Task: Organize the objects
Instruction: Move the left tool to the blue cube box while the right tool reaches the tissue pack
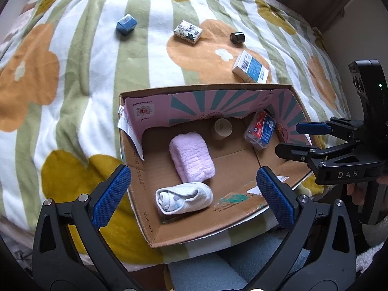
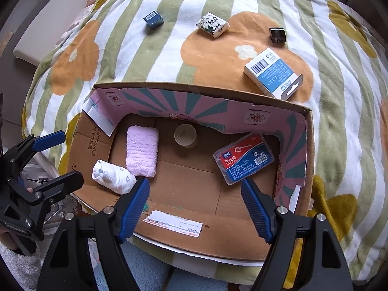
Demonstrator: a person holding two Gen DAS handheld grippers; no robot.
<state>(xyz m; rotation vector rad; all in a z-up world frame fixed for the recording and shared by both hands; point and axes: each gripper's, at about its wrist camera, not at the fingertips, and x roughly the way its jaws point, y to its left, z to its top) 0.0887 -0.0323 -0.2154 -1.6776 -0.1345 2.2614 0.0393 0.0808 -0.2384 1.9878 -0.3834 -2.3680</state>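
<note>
An open cardboard box (image 1: 242, 92) (image 2: 308, 131) lies on a flowered blanket. Inside are a folded pink towel (image 1: 191, 154) (image 2: 141, 150), a rolled white sock (image 1: 184, 200) (image 2: 114, 175), a beige cup (image 1: 222, 128) (image 2: 185, 134) and a dental floss case (image 1: 260, 129) (image 2: 243, 157). Beyond the box lie a small blue box (image 1: 126, 24) (image 2: 153, 19), a tissue pack (image 1: 188, 32) (image 2: 213, 25), a black cylinder (image 1: 237, 38) (image 2: 277, 35) and a white-blue carton (image 1: 251, 67) (image 2: 272, 72). My left gripper (image 1: 192, 194) (image 2: 60, 157) and right gripper (image 2: 194, 208) (image 1: 291, 138) are open and empty over the box's near edge.
The blanket (image 1: 72, 97) (image 2: 351, 121) covers a bed. A pale cushion (image 2: 48, 31) lies off its left side. Blue fabric (image 2: 150, 259) lies below the box's near edge.
</note>
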